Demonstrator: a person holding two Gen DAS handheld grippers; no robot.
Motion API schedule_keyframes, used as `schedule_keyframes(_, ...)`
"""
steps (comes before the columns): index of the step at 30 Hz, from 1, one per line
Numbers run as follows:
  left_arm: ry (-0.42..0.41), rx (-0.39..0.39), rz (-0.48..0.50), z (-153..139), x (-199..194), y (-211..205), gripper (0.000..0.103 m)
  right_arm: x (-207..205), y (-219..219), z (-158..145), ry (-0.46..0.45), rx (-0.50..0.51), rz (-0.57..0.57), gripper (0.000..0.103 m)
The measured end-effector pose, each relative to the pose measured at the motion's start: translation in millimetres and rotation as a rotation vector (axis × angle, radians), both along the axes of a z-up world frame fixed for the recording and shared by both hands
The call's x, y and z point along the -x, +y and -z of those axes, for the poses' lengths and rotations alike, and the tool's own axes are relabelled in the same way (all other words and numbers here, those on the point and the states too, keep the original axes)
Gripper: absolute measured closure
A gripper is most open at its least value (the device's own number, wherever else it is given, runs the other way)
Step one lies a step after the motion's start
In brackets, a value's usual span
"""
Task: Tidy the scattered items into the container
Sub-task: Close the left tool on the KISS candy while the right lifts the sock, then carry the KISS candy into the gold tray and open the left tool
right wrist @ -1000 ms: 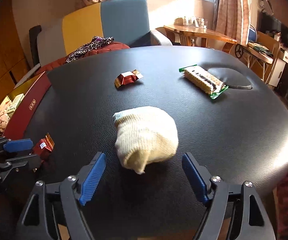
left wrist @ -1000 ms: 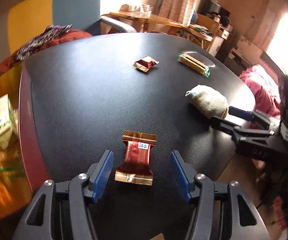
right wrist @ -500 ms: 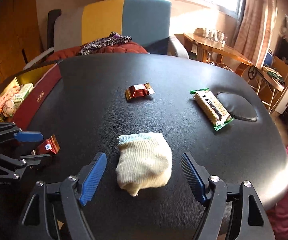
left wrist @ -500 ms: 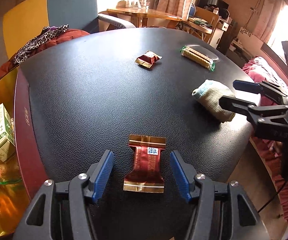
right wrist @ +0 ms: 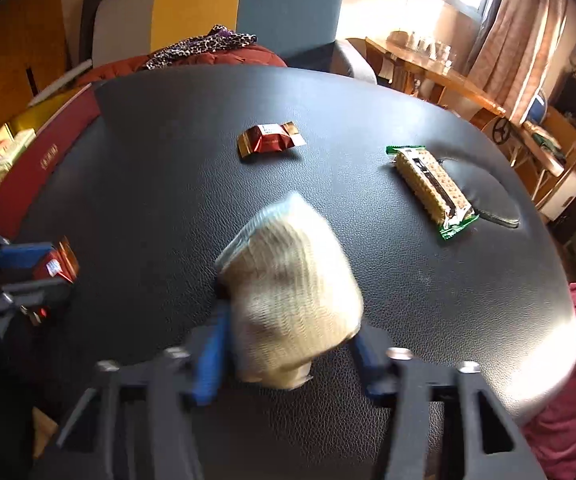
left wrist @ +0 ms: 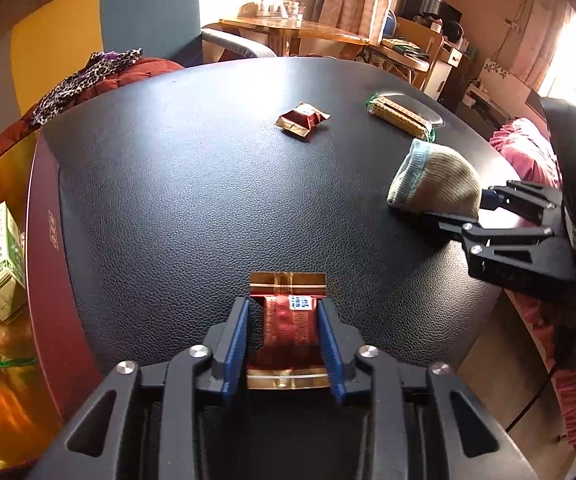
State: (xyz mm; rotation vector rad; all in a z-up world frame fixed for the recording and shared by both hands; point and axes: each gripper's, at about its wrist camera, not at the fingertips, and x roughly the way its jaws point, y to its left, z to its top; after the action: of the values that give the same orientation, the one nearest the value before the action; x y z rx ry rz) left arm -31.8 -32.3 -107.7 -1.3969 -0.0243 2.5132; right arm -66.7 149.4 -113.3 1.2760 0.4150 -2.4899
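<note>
Claws [left wrist: 283,334] newly closing around wrapper [left wrist: 288,320]

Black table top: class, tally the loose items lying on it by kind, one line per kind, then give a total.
Red-and-gold wrapped candies: 2 — one between the left gripper's closing jaws, one farther back.
Green-wrapped wafer bar: 1
Cream knitted sock, between the right gripper's closing jaws: 1
Total: 4
</note>
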Motion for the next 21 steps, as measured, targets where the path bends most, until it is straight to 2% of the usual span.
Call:
schedule_keyframes(8, 0.018, 0.004, -0.009, -7.0, -7.4, -1.8, 0.078, -9.6, -1.5, -1.4, 0.012, 0.026, 0.020, 0.054)
schedule_keyframes(14, 0.028, 0.071, -0.002, -3.6, -13.2, 5.0, 0.078, -17.5, -9.3, -2.2, 0.014, 0.051, 0.041, 0.055)
schedule_keyframes(16, 0.038, 0.123, 0.008, -1.6, -15.8, 10.5, 0.073, -19.6, -14.7, -1.8, 0.010, 0.061, 0.042, 0.055)
schedule_keyframes(17, 0.039, 0.141, -0.001, 0.7, -16.2, 11.3, 0.066, -20.5, -17.9, -1.5, 0.009, 0.063, 0.041, 0.055)
schedule_keyframes(21, 0.031, 0.120, -0.012, 0.2, -13.1, 7.1, 0.065, -22.6, -29.2, -0.6, 0.012, 0.059, 0.042, 0.055)
